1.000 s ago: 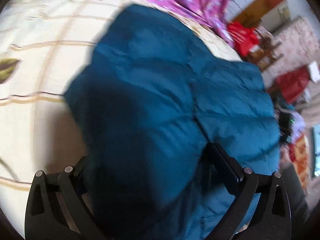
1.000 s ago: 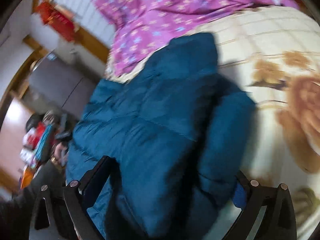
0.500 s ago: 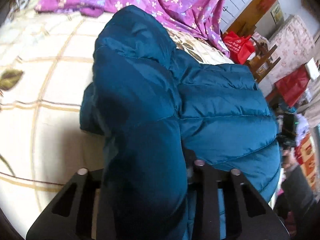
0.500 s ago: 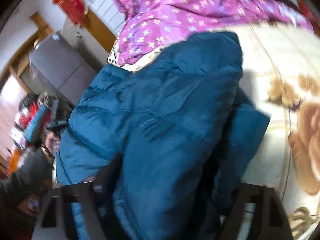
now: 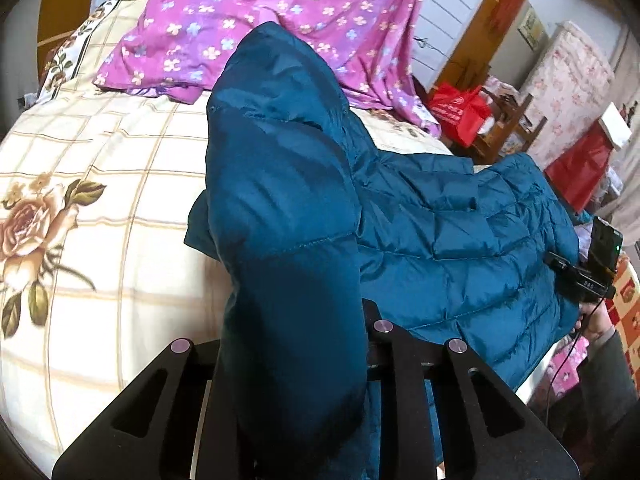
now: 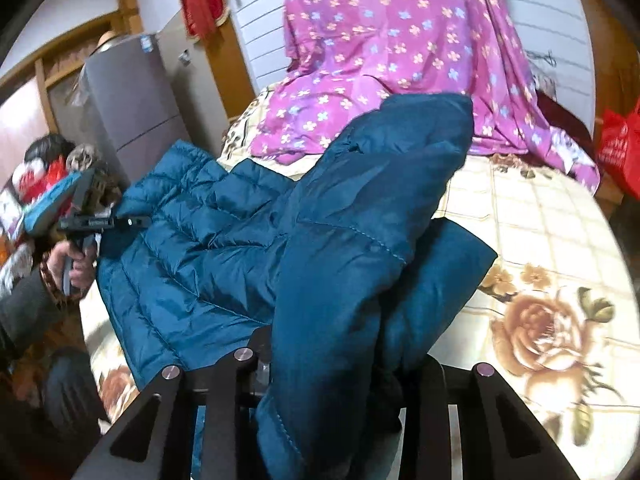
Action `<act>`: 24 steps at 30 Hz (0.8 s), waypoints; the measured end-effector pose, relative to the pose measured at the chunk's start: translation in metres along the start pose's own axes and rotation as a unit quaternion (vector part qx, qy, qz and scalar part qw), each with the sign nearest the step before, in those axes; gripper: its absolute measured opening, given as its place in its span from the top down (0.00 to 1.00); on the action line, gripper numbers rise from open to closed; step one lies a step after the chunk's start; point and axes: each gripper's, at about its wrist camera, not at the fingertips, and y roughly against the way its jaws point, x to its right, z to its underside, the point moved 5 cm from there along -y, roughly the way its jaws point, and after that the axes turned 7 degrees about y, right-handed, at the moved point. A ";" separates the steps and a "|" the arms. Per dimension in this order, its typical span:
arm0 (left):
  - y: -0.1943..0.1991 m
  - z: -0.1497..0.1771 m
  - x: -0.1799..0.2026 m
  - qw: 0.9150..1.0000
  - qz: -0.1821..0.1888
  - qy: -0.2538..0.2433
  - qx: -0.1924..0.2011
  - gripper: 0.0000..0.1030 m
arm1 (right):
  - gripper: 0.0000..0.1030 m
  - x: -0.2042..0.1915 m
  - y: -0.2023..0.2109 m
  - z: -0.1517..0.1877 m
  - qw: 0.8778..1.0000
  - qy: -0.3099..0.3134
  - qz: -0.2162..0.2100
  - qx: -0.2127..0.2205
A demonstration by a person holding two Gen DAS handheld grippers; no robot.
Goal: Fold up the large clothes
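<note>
A teal puffer jacket (image 5: 460,240) lies across a bed, with its near part lifted in two thick folds. My left gripper (image 5: 292,360) has one fold bunched between its jaws, which are closing and pinch the fabric. Its fingertips are hidden under the cloth. In the right wrist view the jacket (image 6: 200,240) stretches away to the left. My right gripper (image 6: 332,380) is closing on the other raised fold, which fills the gap between its jaws. A hand (image 6: 76,268) holds the left gripper's handle at that view's left edge.
The bed has a cream checked sheet with rose prints (image 5: 100,240). A purple flowered cloth (image 5: 280,20) is heaped at the far side. Red bags (image 5: 460,108) and a wooden chair (image 5: 508,120) stand beyond the bed. A grey fridge (image 6: 132,100) stands at the back left.
Both grippers went from wide open around the jacket to closed on its folds. Both rose, which lifted the near part of the jacket off the bed.
</note>
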 end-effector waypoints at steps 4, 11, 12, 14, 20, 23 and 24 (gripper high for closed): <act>0.005 0.029 0.013 1.000 0.009 -0.007 -0.009 0.82 | 0.68 -0.007 0.026 0.018 1.000 0.001 0.005 -0.016; -0.051 0.086 -0.022 0.996 -0.028 0.054 -0.069 0.63 | 0.44 0.019 -0.008 0.104 0.992 -0.093 0.014 -0.085; -0.052 0.087 -0.029 0.995 -0.027 0.070 -0.067 0.54 | 0.41 0.027 -0.013 0.114 0.988 -0.121 0.017 -0.091; -0.049 0.085 -0.032 0.994 -0.022 0.080 -0.071 0.50 | 0.31 0.042 -0.009 0.122 0.981 -0.170 0.018 -0.089; -0.007 0.057 -0.030 0.995 -0.068 0.070 -0.008 0.50 | 0.31 0.068 0.047 0.107 0.970 -0.210 0.102 -0.073; 0.001 0.031 -0.007 0.995 -0.074 0.054 0.039 0.46 | 0.26 0.059 0.071 0.078 0.966 -0.210 0.146 -0.033; -0.005 0.024 0.001 0.995 -0.076 0.049 0.043 0.40 | 0.24 0.050 0.071 0.068 0.967 -0.206 0.145 -0.021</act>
